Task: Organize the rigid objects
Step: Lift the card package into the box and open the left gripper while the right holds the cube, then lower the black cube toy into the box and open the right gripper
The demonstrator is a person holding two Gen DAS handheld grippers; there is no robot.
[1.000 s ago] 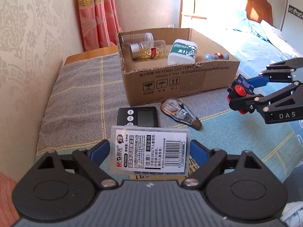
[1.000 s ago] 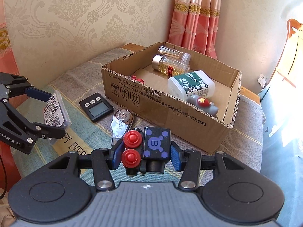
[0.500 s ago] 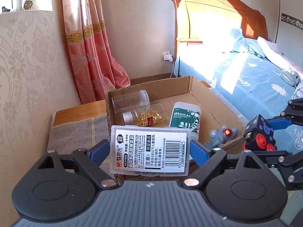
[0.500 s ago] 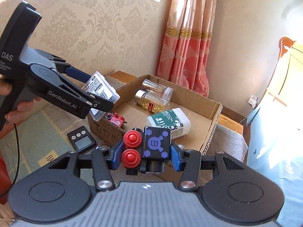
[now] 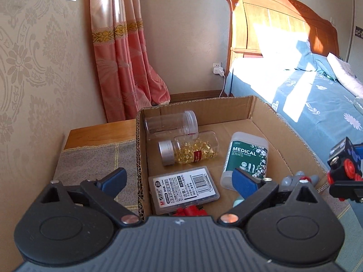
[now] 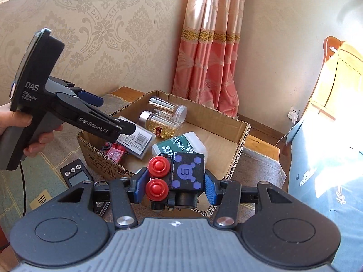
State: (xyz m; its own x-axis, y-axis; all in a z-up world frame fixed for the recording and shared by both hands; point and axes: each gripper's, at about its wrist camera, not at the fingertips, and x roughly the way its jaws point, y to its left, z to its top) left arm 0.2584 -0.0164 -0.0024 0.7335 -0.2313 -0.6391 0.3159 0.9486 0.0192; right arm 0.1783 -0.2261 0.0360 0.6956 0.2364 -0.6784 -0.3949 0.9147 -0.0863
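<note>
Now that the left gripper (image 5: 179, 179) has just opened, dropping the lead case (image 5: 183, 189) inside the cardboard box (image 5: 292, 131): next, the black cube toy (image 6: 179, 176), clamped by the right gripper (image 6: 175, 187).

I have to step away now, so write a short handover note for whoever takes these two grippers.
Left gripper: open, jaws have just been opening, nothing between them; it hangs over the cardboard box.
Right gripper: shut on the black cube toy with red knobs, at the box's near edge.
Done: the flat plastic case now lies in the box, next to the pill bottle, the empty jar, the cotton swab box and a red toy.
Left: drop the cube toy in, then fetch the small digital scale outside the box.
</note>
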